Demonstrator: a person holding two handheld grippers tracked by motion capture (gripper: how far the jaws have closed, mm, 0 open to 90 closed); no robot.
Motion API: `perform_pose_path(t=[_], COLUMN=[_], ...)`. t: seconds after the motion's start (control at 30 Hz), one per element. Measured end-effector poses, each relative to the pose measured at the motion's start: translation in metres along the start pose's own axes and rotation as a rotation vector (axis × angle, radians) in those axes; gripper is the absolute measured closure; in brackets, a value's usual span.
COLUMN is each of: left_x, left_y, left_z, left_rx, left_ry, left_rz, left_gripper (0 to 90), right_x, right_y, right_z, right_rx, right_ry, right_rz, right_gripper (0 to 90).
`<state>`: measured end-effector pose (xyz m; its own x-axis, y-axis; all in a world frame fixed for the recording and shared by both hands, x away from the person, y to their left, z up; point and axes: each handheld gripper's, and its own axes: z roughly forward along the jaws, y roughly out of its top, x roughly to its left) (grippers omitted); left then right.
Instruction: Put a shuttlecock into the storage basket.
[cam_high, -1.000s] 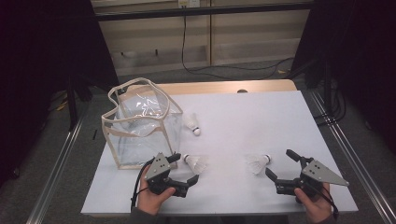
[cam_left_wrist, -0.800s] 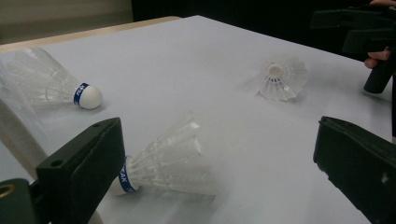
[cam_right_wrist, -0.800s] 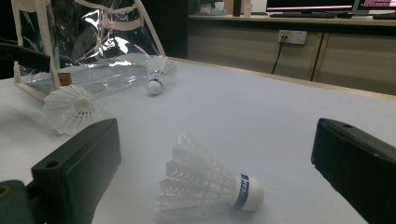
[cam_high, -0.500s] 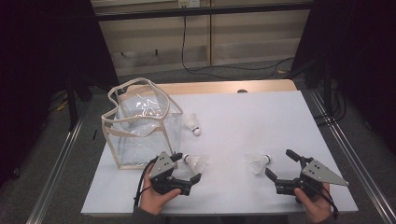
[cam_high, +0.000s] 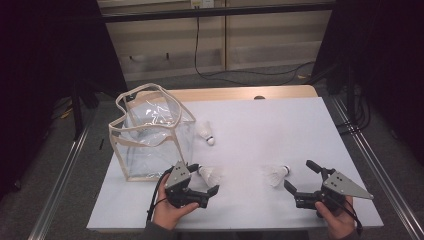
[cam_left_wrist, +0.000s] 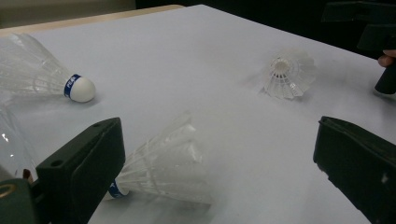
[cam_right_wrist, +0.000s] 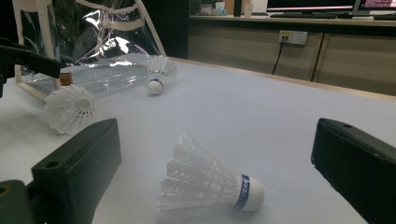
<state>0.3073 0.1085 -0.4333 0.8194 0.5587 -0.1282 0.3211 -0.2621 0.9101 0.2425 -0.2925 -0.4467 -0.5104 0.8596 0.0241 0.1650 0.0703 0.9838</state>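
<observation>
Black grippers (cam_high: 202, 182), grey plates, cables

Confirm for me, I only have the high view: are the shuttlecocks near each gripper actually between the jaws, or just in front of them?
Observer: The left gripper is open, with a shuttlecock lying on its side between its jaws, close to the left jaw. Neither jaw presses on it.
Operator: And the right one?
Observer: The right gripper is open too. Its shuttlecock lies between the jaws, cork end toward the right jaw, with a gap on both sides.
Operator: Any marking on the corks? Too small here.
Observer: A blue band circles the cork base of the third shuttlecock, near the clear bag; its lettering is too small to read.
</observation>
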Motion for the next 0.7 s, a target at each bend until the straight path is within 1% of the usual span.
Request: perform_pose_path(t=[0.1, 0.23, 0.27, 0.33, 0.4, 0.43, 0.5, 0.53, 0.57, 0.63, 0.7], left_x=[0.0, 0.0, 0.0, -0.001, -0.002, -0.002, -0.002, -0.002, -0.002, -0.002, -0.003], left_y=[0.0, 0.001, 0.002, 0.003, 0.003, 0.003, 0.003, 0.003, 0.003, 0.003, 0.003], left_z=[0.002, 0.005, 0.005, 0.007, 0.009, 0.01, 0.011, 0.013, 0.013, 0.016, 0.017], left_rx=[0.005, 0.009, 0.019, 0.024, 0.023, 0.038, 0.035, 0.052, 0.052, 0.07, 0.079], left_ry=[0.003, 0.012, 0.015, 0.02, 0.017, 0.026, 0.027, 0.032, 0.032, 0.035, 0.04], left_rz=[-0.002, -0.018, -0.02, -0.014, -0.022, -0.019, -0.024, -0.026, -0.026, -0.017, -0.024], left_gripper=[2.2, 1.9, 1.9, 1.9, 1.9, 2.1, 2.3, 2.9, 3.3, 4.6, 5.1], right_x=[0.0, 0.0, 0.0, 0.0, 0.0, 0.0, 0.0, 0.0, 0.0, 0.0, 0.0], right_y=[0.0, 0.0, 0.0, 0.0, 0.0, 0.0, 0.0, 0.0, 0.0, 0.0, 0.0], right_z=[0.0, 0.0, 0.0, 0.0, 0.0, 0.0, 0.0, 0.0, 0.0, 0.0, 0.0], right_rx=[-0.001, -0.001, -0.001, -0.001, -0.002, -0.002, -0.001, -0.001, -0.001, -0.001, -0.002], right_ry=[0.0, 0.002, 0.002, 0.002, 0.003, 0.003, 0.002, 0.002, 0.002, 0.002, 0.003], right_rz=[-0.002, 0.0, 0.001, 0.001, 0.001, 0.0, -0.001, -0.001, -0.001, 0.001, -0.002], right_gripper=[1.5, 1.5, 1.5, 1.5, 1.5, 1.5, 1.5, 1.5, 1.5, 1.5, 1.5])
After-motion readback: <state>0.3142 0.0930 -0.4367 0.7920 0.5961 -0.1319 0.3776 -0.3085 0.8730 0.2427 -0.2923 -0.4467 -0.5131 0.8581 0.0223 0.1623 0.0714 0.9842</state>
